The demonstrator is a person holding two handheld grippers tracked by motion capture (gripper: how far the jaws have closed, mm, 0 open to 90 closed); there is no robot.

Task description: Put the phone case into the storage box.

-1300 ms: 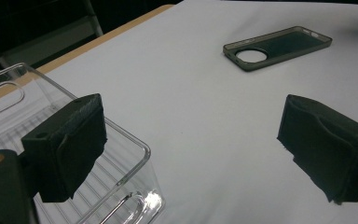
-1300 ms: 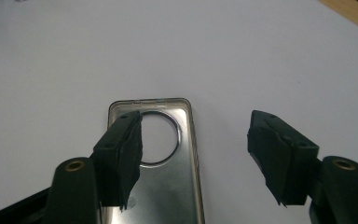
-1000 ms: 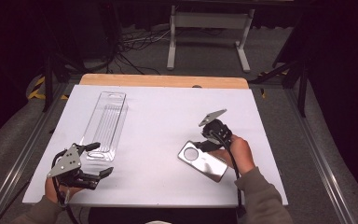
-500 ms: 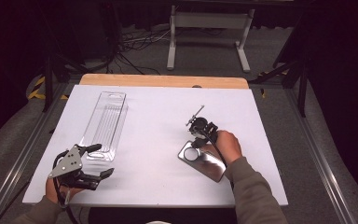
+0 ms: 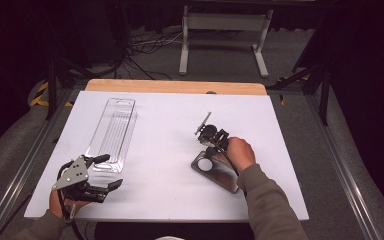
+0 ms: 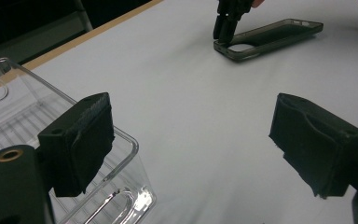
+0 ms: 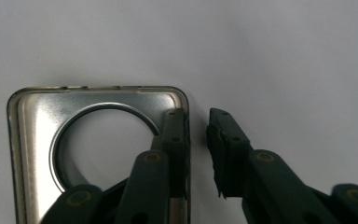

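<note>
We set the right gripper point(image 7: 198, 140) over the corner of the phone case point(image 5: 216, 171) on the white table point(image 5: 165, 150), jaws slightly apart astride its rim. Our left gripper point(image 5: 102, 172) gaped wide beside the clear plastic tray point(image 5: 114, 131).

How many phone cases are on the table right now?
1: the phone case lies flat, open side up, right of centre on the white table, with the right gripper straddling its side wall.
</note>
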